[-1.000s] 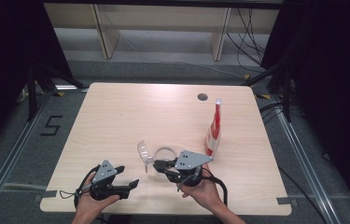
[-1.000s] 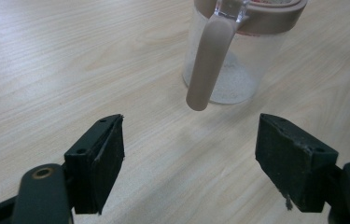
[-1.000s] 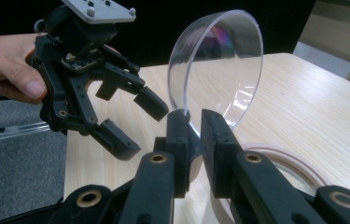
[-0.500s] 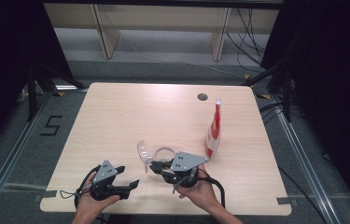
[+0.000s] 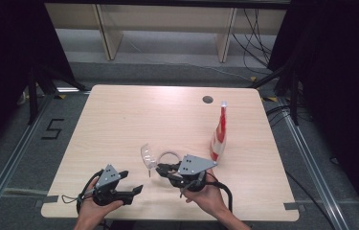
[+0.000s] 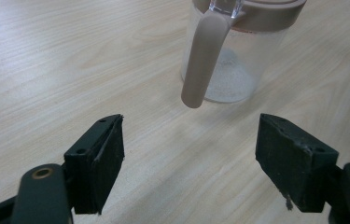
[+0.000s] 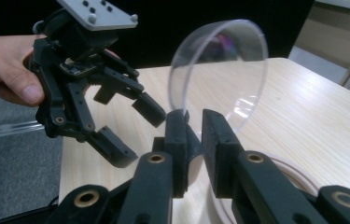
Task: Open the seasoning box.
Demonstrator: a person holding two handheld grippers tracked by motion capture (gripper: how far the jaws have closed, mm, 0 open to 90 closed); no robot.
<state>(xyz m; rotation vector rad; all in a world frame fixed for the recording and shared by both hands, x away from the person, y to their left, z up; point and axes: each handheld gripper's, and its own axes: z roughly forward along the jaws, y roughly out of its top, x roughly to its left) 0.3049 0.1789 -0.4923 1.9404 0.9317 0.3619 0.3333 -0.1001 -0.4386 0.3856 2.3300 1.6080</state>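
A clear jug (image 6: 238, 70) with a taupe handle (image 6: 203, 56) and rim stands on the table, seen from above as a ring (image 5: 169, 157). A little white powder lies in its bottom. A clear round lid (image 7: 219, 70) stands on edge at the jug's left side (image 5: 145, 154). My right gripper (image 7: 192, 126) is shut on the lid's lower edge, just left of the jug (image 5: 159, 167). My left gripper (image 6: 189, 158) is open and holds nothing; it points at the jug's handle from near the front edge (image 5: 133, 181). It also faces the right gripper (image 7: 137, 133).
A tall red and white pouch with a white cap (image 5: 219, 132) stands upright right of the jug. The wooden table (image 5: 134, 115) has a round cable hole (image 5: 207, 99) at the back right. Dark floor and metal rails surround the table.
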